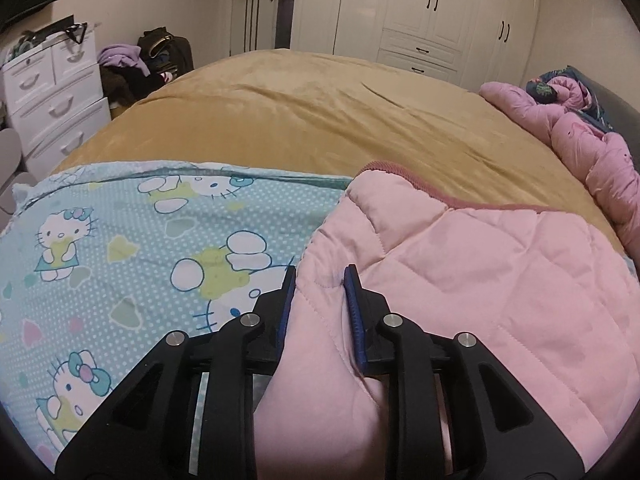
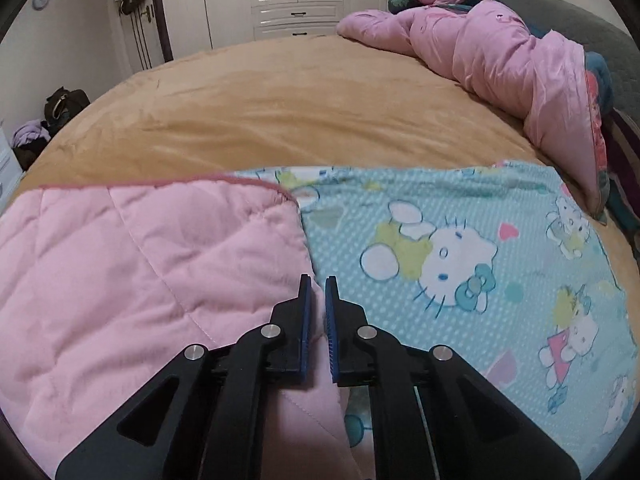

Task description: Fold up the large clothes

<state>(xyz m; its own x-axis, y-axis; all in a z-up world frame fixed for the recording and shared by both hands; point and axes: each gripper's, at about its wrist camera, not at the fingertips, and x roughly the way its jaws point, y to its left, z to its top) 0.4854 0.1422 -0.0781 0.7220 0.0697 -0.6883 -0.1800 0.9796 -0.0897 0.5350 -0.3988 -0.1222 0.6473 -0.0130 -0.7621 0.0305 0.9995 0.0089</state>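
Observation:
A quilt lies on the tan bed [image 1: 300, 112], blue Hello Kitty print [image 1: 120, 240] on one face and pink quilting [image 1: 480, 272] on the other. A pink flap is folded over the print. My left gripper [image 1: 320, 276] is shut on the flap's bunched edge, which fills the gap between the blue pads. In the right wrist view the pink flap [image 2: 140, 264] lies left and the print [image 2: 460, 260] right. My right gripper [image 2: 318, 286] is shut on the flap's other edge, pads nearly together with thin pink cloth between them.
A crumpled pink duvet [image 2: 500, 52] lies along the bed's far right side by a grey headboard [image 2: 580, 12]. White wardrobes [image 1: 420, 12] stand behind the bed. White plastic drawers [image 1: 52, 92] and a pile of clothes and bags [image 1: 140, 64] stand at the left.

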